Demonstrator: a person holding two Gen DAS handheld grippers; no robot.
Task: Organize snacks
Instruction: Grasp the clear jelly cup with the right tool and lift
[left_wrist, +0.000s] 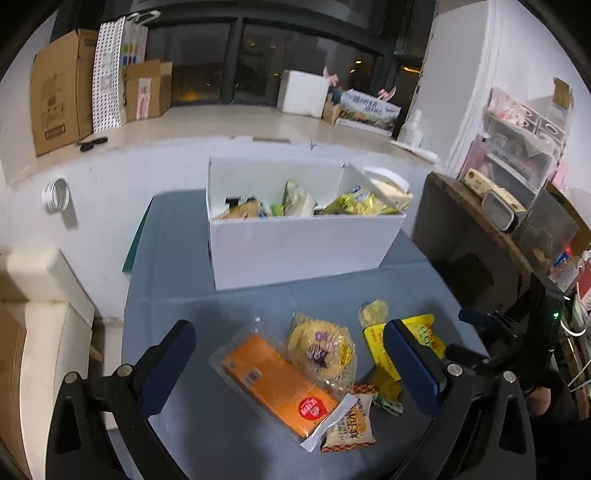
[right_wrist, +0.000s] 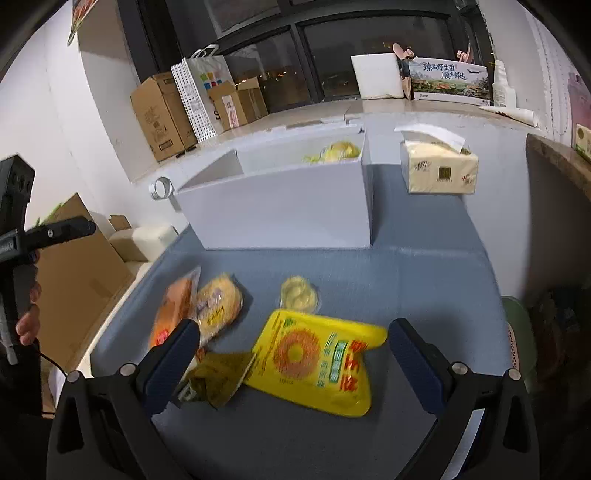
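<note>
Your right gripper (right_wrist: 291, 354) hangs above the blue-grey bench (right_wrist: 424, 288) with its jaws spread wide and nothing between them. Below lies a yellow packet (right_wrist: 317, 365) with a sunflower print, flat on the bench. Touching its left edge is a small dark olive wrapper (right_wrist: 218, 380). Farther left, an orange pack (right_wrist: 173, 310) and a round cake in clear wrap (right_wrist: 218, 302) lie side by side, blurred. A small pale yellow snack (right_wrist: 299, 293) sits just beyond the yellow packet. Behind them stands a white box (right_wrist: 280, 206) with something yellow inside. To its right rests a tissue pack (right_wrist: 439, 170). At the far left you see the other gripper (right_wrist: 55, 232), held in a hand (right_wrist: 29, 317).
</note>
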